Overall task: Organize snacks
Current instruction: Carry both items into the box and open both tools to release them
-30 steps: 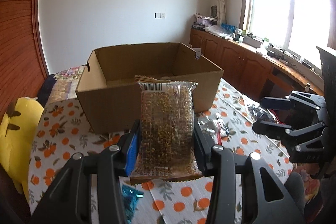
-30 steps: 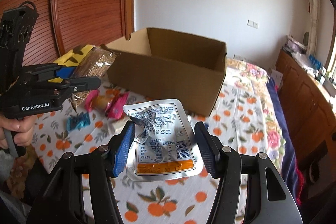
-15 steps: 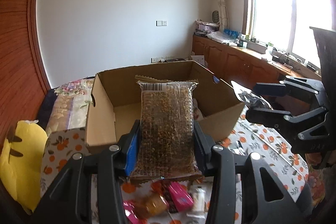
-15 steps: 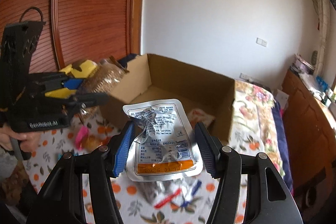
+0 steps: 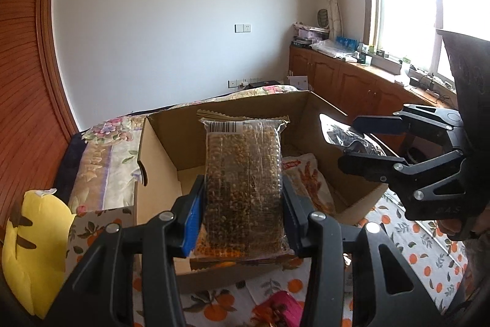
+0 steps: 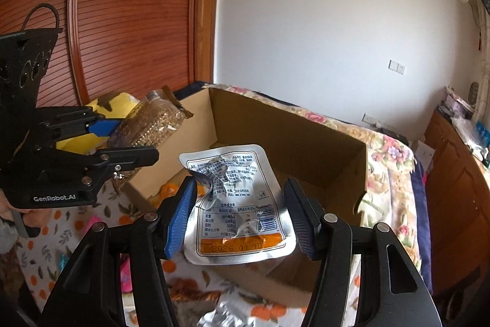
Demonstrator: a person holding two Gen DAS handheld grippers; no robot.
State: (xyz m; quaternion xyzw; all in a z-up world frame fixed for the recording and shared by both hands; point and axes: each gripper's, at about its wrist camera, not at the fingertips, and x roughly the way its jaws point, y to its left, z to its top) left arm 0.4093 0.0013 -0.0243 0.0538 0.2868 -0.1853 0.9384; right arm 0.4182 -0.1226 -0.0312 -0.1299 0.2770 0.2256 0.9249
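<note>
Snacks ride in both tools: the left gripper (image 5: pixel 242 213) clamps a clear packet of grain bars (image 5: pixel 243 183) upright; the right gripper (image 6: pixel 240 213) pinches a silver pouch (image 6: pixel 237 204) by its sides; both hang above the cardboard box (image 5: pixel 159 161) ahead, likely for dropping in.

Left gripper (image 5: pixel 243 213): jaws clamping a clear nut pack (image 5: pixel 243 186), holding it upright over the near wall of the box (image 5: pixel 159 161).
Box: open cardboard, sitting on an orange-print cloth (image 5: pixel 407 232); a printed packet (image 5: pixel 309 183) lying inside.
Right gripper (image 5: pixel 358 140): reaching in from the right, gripping a silver pouch (image 5: pixel 343 134) above the box's right wall.
Pink wrapper (image 5: pixel 278 307): lying on the cloth at the bottom edge.
Yellow plush (image 5: pixel 33 250): resting at left.
</note>
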